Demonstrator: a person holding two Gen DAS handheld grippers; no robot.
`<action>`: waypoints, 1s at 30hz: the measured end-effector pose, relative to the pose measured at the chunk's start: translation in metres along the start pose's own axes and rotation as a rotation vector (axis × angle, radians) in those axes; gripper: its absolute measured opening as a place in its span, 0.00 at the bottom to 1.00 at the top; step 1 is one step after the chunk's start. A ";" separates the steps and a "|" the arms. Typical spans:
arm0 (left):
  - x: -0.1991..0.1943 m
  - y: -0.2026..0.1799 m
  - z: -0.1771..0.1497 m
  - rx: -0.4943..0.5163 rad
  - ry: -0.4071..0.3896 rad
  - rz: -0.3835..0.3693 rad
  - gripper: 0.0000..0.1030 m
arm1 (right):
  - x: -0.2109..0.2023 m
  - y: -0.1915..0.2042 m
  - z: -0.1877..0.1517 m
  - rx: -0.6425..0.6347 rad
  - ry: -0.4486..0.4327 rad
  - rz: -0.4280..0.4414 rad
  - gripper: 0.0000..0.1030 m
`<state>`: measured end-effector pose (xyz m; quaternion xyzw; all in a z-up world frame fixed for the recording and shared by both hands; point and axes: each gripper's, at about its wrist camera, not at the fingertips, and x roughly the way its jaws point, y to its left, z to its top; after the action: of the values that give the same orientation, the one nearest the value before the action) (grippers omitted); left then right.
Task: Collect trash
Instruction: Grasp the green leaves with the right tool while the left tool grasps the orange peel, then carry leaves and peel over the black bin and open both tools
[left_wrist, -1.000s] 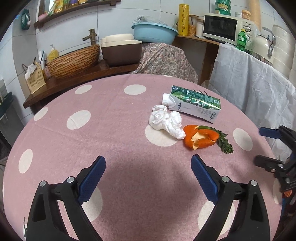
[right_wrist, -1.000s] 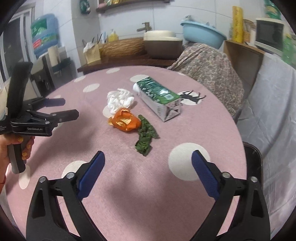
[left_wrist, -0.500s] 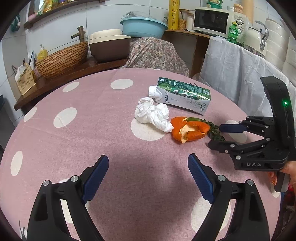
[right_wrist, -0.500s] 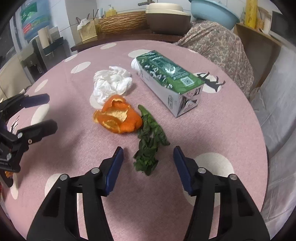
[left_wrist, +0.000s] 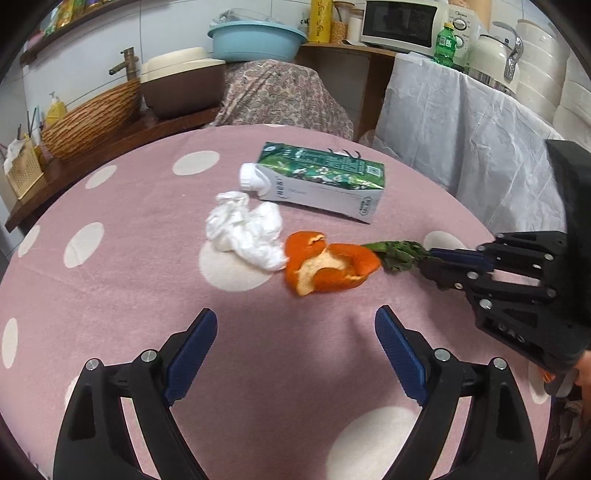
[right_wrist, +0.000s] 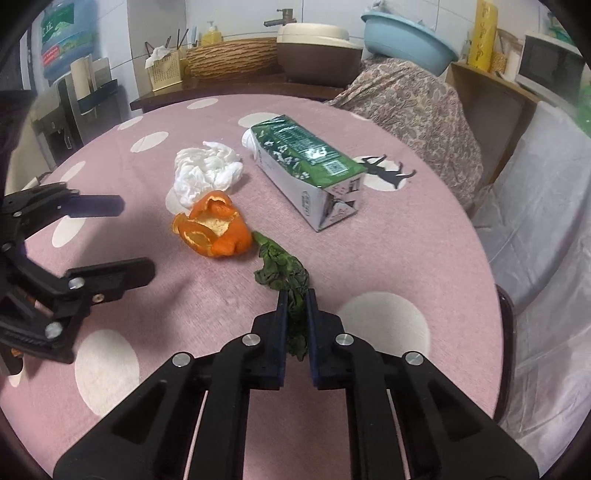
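Observation:
On the pink dotted tablecloth (left_wrist: 129, 280) lie a crumpled white tissue (left_wrist: 243, 230), an orange peel (left_wrist: 327, 264), a wilted green leaf (left_wrist: 400, 253) and a green milk carton (left_wrist: 319, 181) on its side. My right gripper (right_wrist: 296, 295) is shut on the near end of the leaf (right_wrist: 282, 269); it also shows at the right of the left wrist view (left_wrist: 430, 260). My left gripper (left_wrist: 295, 332) is open and empty, just short of the peel; it shows at the left of the right wrist view (right_wrist: 125, 236). The tissue (right_wrist: 207, 171), peel (right_wrist: 214, 229) and carton (right_wrist: 306, 166) lie beyond the leaf.
Behind the table stand a wicker basket (left_wrist: 92, 118), a brown bowl (left_wrist: 177, 85), a blue basin (left_wrist: 256, 38) and a patterned cloth-covered chair (left_wrist: 280, 94). A white draped cloth (left_wrist: 469, 122) hangs close at the right, below a microwave (left_wrist: 400, 24). The table edge curves near the right side.
My right gripper moved forward onto the leaf and closed on it. My left gripper, still open, moved closer to the peel and tissue.

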<state>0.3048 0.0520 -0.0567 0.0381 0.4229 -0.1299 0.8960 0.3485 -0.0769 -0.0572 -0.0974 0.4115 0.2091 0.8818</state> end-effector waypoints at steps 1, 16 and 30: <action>0.003 -0.003 0.003 0.002 0.004 -0.001 0.84 | -0.006 -0.003 -0.003 0.004 -0.011 -0.010 0.10; 0.038 -0.043 0.033 0.012 0.041 0.042 0.36 | -0.070 -0.039 -0.048 0.121 -0.116 -0.018 0.10; -0.022 -0.037 -0.002 -0.084 -0.073 -0.043 0.13 | -0.102 -0.038 -0.074 0.166 -0.218 0.027 0.10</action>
<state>0.2804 0.0209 -0.0396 -0.0134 0.3955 -0.1326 0.9087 0.2565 -0.1658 -0.0264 0.0048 0.3305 0.1952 0.9234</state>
